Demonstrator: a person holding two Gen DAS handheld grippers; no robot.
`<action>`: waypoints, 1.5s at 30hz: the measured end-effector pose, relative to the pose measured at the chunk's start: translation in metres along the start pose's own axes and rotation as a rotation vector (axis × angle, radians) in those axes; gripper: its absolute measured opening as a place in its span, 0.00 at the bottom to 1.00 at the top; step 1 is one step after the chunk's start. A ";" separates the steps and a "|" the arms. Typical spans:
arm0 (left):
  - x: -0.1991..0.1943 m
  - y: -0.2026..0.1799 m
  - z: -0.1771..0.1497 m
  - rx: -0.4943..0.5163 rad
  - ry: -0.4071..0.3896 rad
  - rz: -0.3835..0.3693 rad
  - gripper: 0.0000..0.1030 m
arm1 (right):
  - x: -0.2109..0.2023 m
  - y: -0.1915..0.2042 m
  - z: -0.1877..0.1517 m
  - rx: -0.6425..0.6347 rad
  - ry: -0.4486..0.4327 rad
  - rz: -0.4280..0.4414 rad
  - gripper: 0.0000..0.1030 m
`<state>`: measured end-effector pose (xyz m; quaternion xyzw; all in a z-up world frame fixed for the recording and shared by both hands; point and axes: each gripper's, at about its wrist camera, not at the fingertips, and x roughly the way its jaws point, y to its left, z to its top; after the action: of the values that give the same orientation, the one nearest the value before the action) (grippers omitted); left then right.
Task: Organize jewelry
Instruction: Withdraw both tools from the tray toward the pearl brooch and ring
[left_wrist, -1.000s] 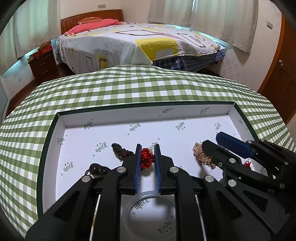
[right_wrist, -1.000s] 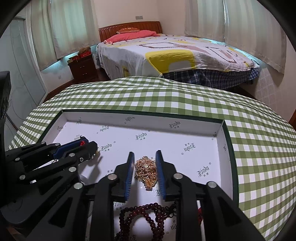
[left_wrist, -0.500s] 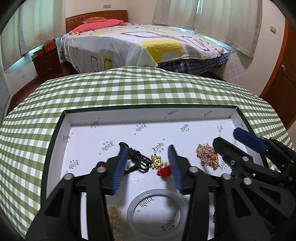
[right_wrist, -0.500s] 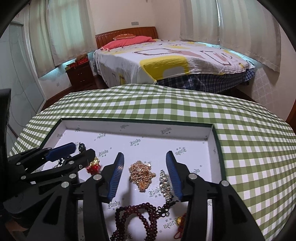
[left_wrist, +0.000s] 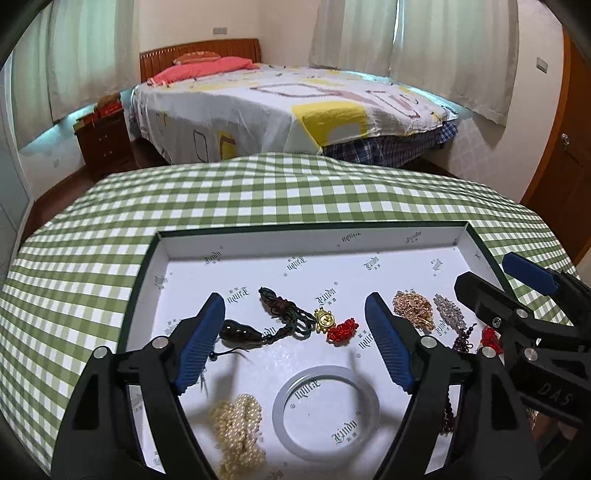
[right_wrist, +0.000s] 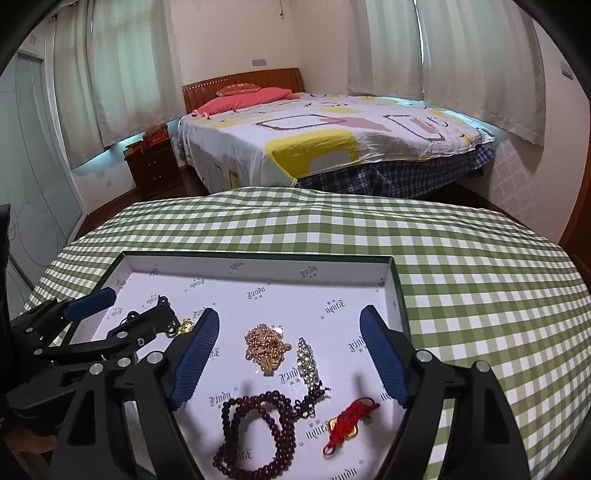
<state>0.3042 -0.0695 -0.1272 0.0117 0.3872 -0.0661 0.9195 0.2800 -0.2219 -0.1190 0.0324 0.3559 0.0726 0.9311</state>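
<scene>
Left wrist view: my left gripper (left_wrist: 295, 332) wide, jaws just been opening, gold charm (left_wrist: 324, 318) lying free between them in tray (left_wrist: 369, 236); right gripper (right_wrist: 288, 347) likewise wide over gold chain (right_wrist: 266, 347), each laid apart for sorting.

Bench under a green-and-white checked cloth (left_wrist: 258, 192), reaching well beyond the tongs on every side. Past its far edge, straight ahead of the tongs: a bed (left_wrist: 295, 107) with white spread patterned in yellow and pink blocks, blue plaid skirt (right_wrist: 406, 177) below, pink pillow (left_wrist: 199, 68) against a wooden headboard (right_wrist: 243, 79). Dark wooden nightstand (left_wrist: 105, 142) ahead to the left of the tongs; pale curtains (right_wrist: 461, 55) on the walls; wooden door (left_wrist: 565, 158) ahead to the right.
</scene>
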 end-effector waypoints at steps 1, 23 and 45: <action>-0.005 -0.001 -0.001 0.007 -0.013 0.004 0.76 | -0.002 0.000 0.000 0.001 -0.004 0.000 0.75; -0.104 0.014 -0.018 -0.057 -0.182 0.019 0.78 | -0.075 -0.010 -0.023 0.027 -0.088 -0.019 0.76; -0.128 -0.001 -0.105 -0.064 -0.179 0.024 0.78 | -0.104 -0.021 -0.099 0.011 -0.085 -0.049 0.76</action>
<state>0.1415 -0.0482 -0.1095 -0.0191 0.3051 -0.0434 0.9511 0.1396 -0.2584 -0.1265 0.0318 0.3169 0.0461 0.9468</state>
